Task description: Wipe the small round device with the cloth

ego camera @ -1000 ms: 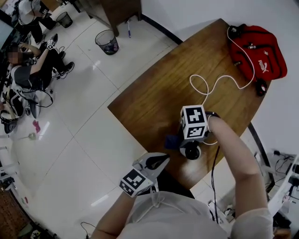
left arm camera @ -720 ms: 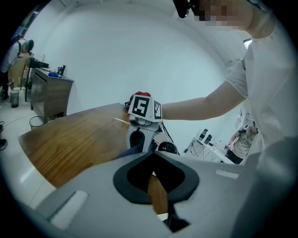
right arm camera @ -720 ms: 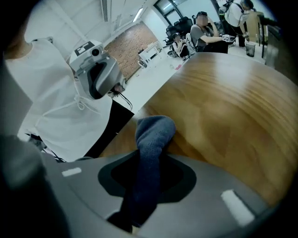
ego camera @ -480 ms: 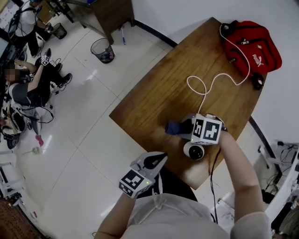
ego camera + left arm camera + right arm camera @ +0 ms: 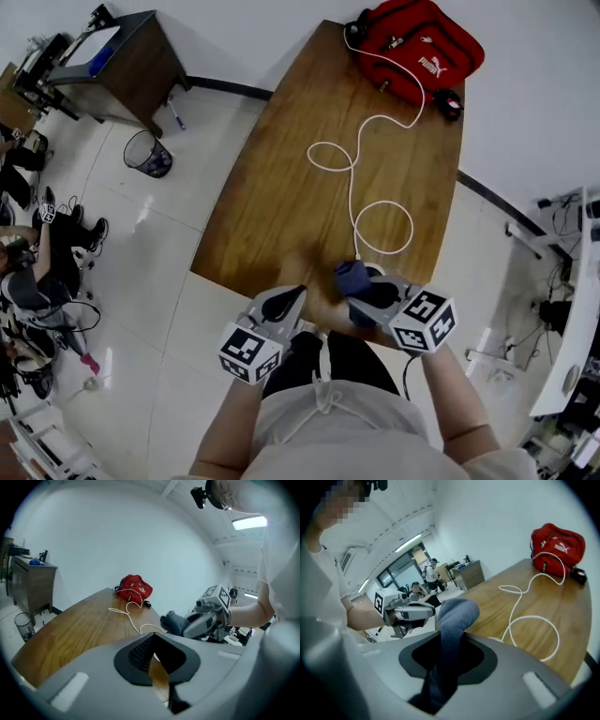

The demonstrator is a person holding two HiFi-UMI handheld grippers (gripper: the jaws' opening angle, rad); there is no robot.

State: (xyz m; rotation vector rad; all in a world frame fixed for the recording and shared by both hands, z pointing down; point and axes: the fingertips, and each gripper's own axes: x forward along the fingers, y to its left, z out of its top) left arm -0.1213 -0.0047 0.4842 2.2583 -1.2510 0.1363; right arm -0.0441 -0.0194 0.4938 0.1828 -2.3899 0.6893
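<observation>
My right gripper [image 5: 364, 292] is shut on a dark blue cloth [image 5: 352, 277] at the near edge of the wooden table [image 5: 272, 197]. In the right gripper view the cloth [image 5: 457, 616] stands up out of the closed jaws [image 5: 447, 660]. The small round device is hidden under that gripper and cloth. A hand's width to the left, my left gripper [image 5: 294, 296] is shut and holds nothing. In the left gripper view its jaws [image 5: 157, 657] are together, and the right gripper [image 5: 202, 623] and cloth [image 5: 172, 622] lie beyond them.
A white cable [image 5: 361, 178] loops down the table from a red bag [image 5: 417, 47] at the far end, with a small black item [image 5: 450, 103] beside the bag. On the floor to the left are a wastebasket [image 5: 148, 153], a dark cabinet [image 5: 117, 66] and seated people [image 5: 28, 272].
The right gripper has carried the cloth over the white round device, which showed beside it before and is now covered. The head view has swung. The left gripper stays shut.
</observation>
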